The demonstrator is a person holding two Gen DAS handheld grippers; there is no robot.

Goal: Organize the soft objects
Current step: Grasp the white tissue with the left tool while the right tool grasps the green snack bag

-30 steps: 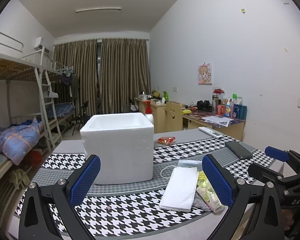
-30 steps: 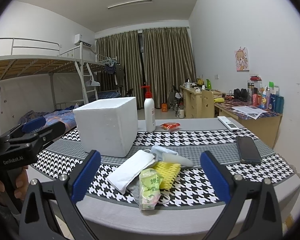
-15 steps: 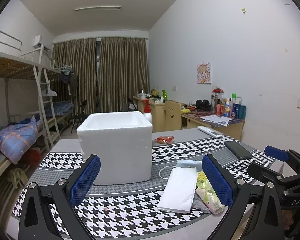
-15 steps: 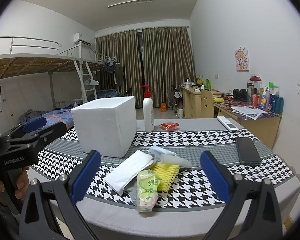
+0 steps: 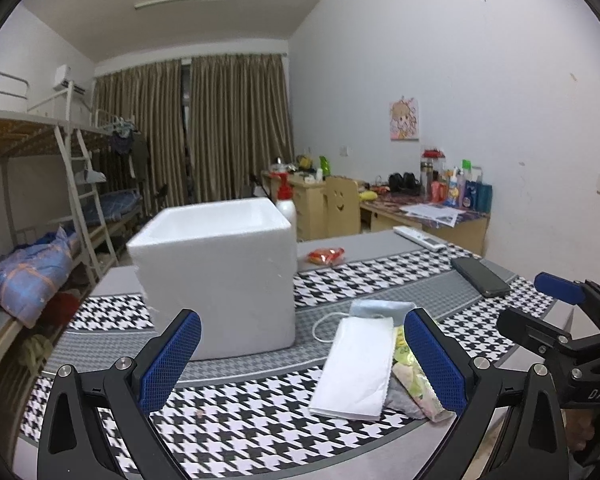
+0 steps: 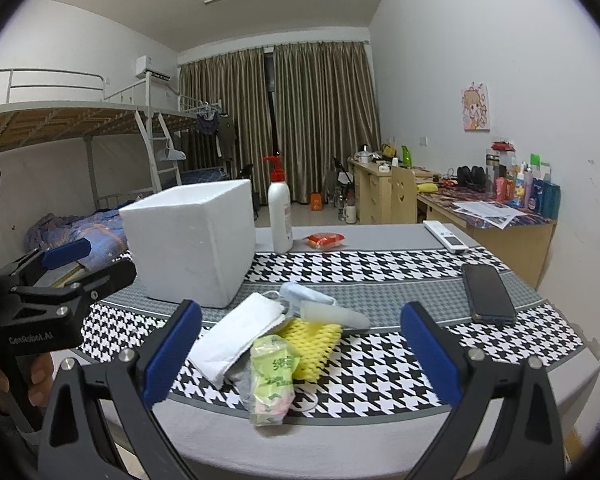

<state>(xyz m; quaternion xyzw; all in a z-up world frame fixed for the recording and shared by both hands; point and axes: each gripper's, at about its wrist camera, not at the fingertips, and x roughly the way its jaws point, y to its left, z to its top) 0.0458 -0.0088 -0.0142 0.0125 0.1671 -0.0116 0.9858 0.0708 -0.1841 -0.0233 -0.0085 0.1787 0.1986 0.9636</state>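
A pile of soft things lies on the houndstooth tablecloth: a folded white cloth [image 6: 236, 336], a green tissue pack [image 6: 272, 380], a yellow foam net [image 6: 312, 340] and a light blue face mask [image 6: 304, 294]. The white cloth [image 5: 356, 368] and mask [image 5: 380, 307] also show in the left wrist view. A white foam box [image 5: 220, 276] stands open-topped to the left of the pile [image 6: 192, 240]. My left gripper [image 5: 300, 360] is open and empty, held before the box and the cloth. My right gripper [image 6: 300, 356] is open and empty above the pile.
A black phone [image 6: 488, 294] lies at the table's right. A white pump bottle [image 6: 280, 212], a red snack packet [image 6: 324, 240] and a remote [image 6: 444, 236] lie at the far side. A bunk bed [image 5: 40, 216] stands left, a cluttered desk [image 6: 484, 208] right.
Both grippers have moved slightly nearer the table and pile; the left view has swung a little. Nothing on the table has moved, and both grippers stay open.
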